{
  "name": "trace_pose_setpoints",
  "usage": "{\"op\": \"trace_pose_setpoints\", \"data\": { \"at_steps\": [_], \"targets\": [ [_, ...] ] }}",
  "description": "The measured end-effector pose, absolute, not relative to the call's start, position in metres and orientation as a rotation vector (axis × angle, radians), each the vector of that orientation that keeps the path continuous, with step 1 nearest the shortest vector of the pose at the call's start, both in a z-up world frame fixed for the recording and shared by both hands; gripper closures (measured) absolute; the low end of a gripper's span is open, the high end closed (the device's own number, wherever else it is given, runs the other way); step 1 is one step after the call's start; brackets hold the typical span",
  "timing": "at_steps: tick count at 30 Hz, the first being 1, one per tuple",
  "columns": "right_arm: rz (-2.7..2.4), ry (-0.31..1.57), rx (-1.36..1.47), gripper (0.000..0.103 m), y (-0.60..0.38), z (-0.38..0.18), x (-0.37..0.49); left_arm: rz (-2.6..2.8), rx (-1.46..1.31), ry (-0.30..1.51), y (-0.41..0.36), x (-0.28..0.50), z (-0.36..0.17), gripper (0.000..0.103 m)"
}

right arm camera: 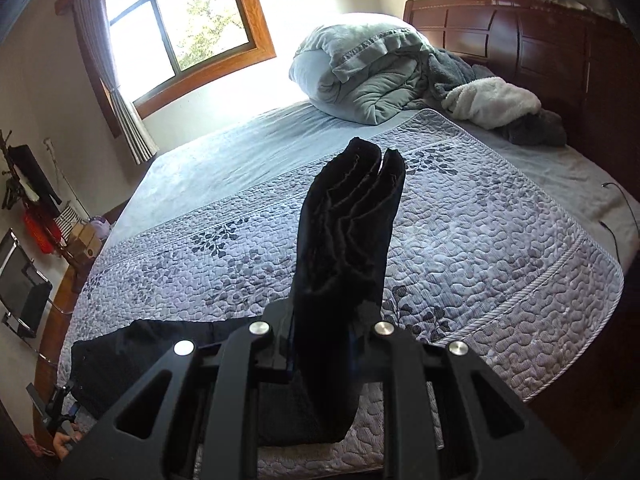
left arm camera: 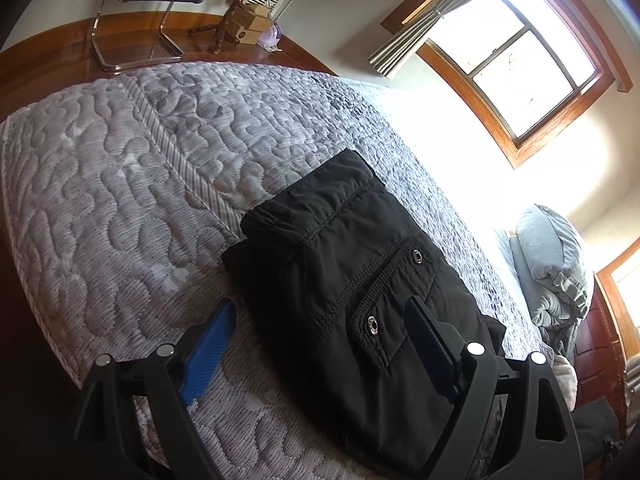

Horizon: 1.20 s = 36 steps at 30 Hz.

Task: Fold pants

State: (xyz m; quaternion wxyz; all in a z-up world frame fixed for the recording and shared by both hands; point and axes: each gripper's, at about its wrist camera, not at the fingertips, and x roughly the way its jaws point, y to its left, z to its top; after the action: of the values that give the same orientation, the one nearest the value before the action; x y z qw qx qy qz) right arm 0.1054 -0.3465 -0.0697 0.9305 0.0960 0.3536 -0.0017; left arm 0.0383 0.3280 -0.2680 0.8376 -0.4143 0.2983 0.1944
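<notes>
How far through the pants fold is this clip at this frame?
Partly done. The black pants lie on the quilt, waist section already doubled into a stack. In hand: the right tool is shut on the bunched leg ends, lifted upright. The left tool is open over the stack. Left: laying those ends down.
</notes>
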Motion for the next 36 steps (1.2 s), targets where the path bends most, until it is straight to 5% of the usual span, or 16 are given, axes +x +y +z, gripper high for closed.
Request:
{"op": "trace_pose_setpoints", "data": {
  "at_steps": [18, 36],
  "targets": [
    [0.019, 0.712, -0.135, 0.087, -0.222, -0.075, 0.102, 0.379, -0.915, 0.618, 0.336, 0.032, -0.271, 0.016],
    [0.138, 0.766, -0.458, 0.087, -0.098, -0.143, 0.088, 0.367, -0.943, 0.617, 0.342, 0.029, -0.275, 0.016]
  ]
}}
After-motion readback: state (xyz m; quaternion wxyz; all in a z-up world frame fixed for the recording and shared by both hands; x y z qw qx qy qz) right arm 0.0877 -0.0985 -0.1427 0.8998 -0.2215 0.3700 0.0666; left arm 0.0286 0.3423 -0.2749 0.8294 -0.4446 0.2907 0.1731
